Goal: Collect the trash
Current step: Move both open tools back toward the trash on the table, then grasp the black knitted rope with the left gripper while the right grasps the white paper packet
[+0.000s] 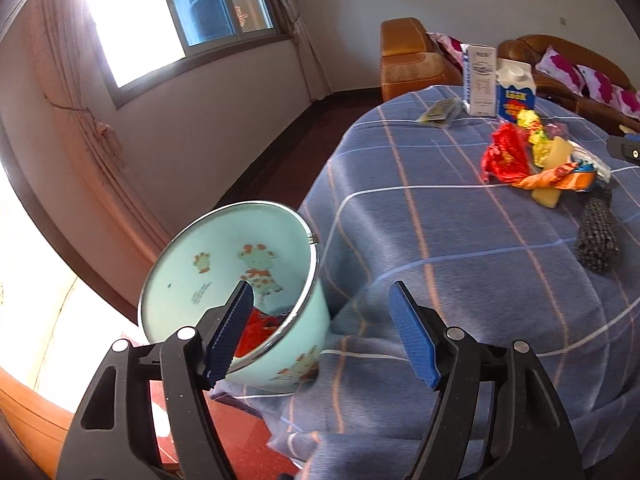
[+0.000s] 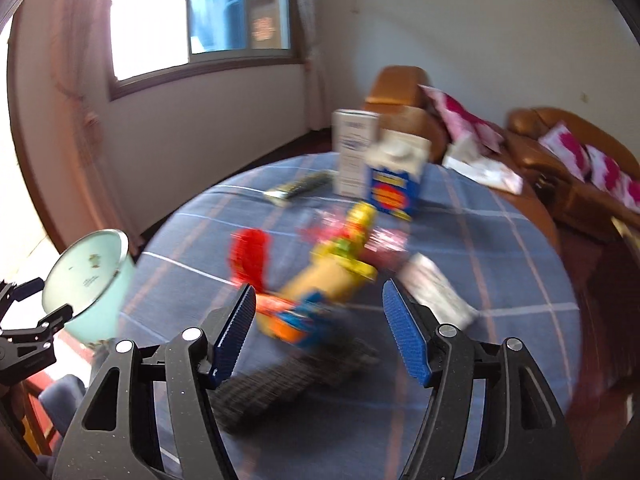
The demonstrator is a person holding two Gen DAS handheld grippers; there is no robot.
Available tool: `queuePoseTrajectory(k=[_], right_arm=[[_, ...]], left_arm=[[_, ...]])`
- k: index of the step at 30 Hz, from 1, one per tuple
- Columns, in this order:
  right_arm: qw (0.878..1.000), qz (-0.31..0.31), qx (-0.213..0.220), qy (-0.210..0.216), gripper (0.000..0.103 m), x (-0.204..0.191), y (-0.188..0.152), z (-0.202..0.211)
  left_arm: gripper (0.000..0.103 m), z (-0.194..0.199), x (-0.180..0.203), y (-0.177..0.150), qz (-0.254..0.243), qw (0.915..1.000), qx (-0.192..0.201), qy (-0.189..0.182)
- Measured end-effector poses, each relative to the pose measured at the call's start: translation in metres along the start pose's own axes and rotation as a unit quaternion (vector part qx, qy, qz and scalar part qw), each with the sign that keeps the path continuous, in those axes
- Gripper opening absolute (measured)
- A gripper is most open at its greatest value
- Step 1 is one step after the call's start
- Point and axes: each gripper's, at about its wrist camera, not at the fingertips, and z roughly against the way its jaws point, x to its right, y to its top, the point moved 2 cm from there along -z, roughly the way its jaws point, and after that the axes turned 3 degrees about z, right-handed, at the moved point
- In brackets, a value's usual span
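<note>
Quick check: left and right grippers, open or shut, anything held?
Left gripper: open, nothing between the pads; the mint bin sits beyond it.
Right gripper: open, empty, above the wrapper pile.

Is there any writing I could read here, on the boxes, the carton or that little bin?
Nothing reads clearly.
White box: printed lines and a logo, too small to read.
Blue carton: a yellow and red label, letters blurred.
Mint bin: small dark print beside the cartoon giraffe, too small to read.
Wrappers: crumpled, no legible print.
</note>
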Motion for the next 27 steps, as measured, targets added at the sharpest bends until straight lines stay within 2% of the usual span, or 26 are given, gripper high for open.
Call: queuePoseTrajectory(k=[10, 16, 21, 22, 23, 25, 27], right_arm=[[0.993, -0.085, -0.012, -0.085, 0.068, 0.114, -0.065, 0.025], [0.987, -0.113, 0.002, -0.117, 0.071, 0.154, -0.082, 0.048], [0.983, -0.144, 0.006, -0.115, 0.071, 0.174, -0.099, 0.051], [0.983, -0.146, 0.006, -0.113, 0.071, 0.171, -0.098, 0.051], [0.983, -0.148, 0.006, -0.109, 0.071, 0.170, -0.099, 0.050], [0.984, -0.147, 0.007, -0.102, 0.072, 0.166, -0.100, 0.047], [0.985, -0.146, 0.008, -0.096, 0.072, 0.161, -0.099, 0.043]], left_arm=[[0.072, 0.026, 0.105, 0.023, -0.064, 0.9953, 0.033, -0.065], [0.072, 0.033, 0.157, 0.030, -0.092, 0.9901, 0.039, -0.099], [0.072, 0.020, 0.190, 0.019, -0.122, 0.9861, 0.018, -0.111], [0.070, 0.018, 0.193, 0.016, -0.125, 0.9856, 0.014, -0.114], [0.055, 0.015, 0.195, 0.014, -0.127, 0.9847, 0.009, -0.119], [0.032, 0.009, 0.197, 0.011, -0.133, 0.9822, -0.009, -0.133], [0.015, 0.011, 0.194, 0.011, -0.136, 0.9804, -0.001, -0.143]])
